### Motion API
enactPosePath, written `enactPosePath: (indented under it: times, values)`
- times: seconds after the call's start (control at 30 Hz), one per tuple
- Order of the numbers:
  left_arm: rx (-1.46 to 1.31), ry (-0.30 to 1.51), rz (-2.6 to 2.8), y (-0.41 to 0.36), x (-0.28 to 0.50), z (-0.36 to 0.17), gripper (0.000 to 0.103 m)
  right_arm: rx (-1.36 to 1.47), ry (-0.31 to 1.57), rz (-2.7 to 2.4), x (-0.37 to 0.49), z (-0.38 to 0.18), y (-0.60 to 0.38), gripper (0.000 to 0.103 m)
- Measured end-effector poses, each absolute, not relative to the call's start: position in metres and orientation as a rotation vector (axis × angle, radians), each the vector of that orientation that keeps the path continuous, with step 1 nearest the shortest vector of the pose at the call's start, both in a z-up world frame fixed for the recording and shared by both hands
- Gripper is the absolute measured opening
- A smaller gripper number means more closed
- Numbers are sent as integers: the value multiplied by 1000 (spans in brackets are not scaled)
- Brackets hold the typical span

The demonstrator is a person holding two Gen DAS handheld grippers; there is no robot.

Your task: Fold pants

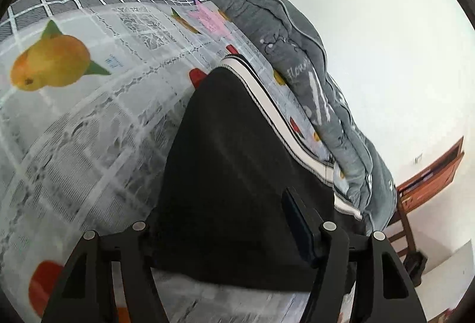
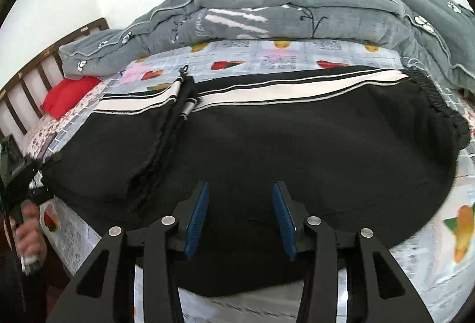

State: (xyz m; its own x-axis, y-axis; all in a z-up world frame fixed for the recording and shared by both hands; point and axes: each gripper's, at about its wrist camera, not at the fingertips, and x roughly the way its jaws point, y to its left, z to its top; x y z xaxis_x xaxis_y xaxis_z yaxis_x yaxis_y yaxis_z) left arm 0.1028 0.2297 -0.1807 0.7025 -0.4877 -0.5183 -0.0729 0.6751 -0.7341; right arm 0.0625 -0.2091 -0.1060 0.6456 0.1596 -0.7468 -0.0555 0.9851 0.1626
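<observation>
Now black pants are laid flat across a fruit-print bedsheet

Both grippers are held over the near edge of the cloth. The right gripper is seen with its blue pads apart and nothing pinched; the left gripper is likewise spread wide above the fabric. A white side stripe is turned toward the grey quilt

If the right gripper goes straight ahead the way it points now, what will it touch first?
Most likely the black pants: the right gripper stands open and aims down at their fabric, spread on the bed. Exact depth is unclear.
</observation>
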Motion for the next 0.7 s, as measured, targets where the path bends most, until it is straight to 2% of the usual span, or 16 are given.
enactPosePath:
  times: [0.47, 0.53, 0.57, 0.6, 0.7]
  values:
    - [-833, 800, -230, 215, 90, -178, 63, 140, 833, 132, 31, -100, -246, 44]
    - [-830, 803, -206, 213, 93, -176, 59, 148, 822, 132, 24, -96, -252, 44]
    - [-813, 807, -187, 211, 94, -175, 54, 151, 819, 132, 21, -95, -255, 44]
    - [-799, 810, -166, 211, 94, -173, 43, 154, 813, 129, 15, -93, -260, 44]
    - [-752, 812, -113, 207, 94, -165, 21, 153, 802, 110, 5, -91, -274, 44]
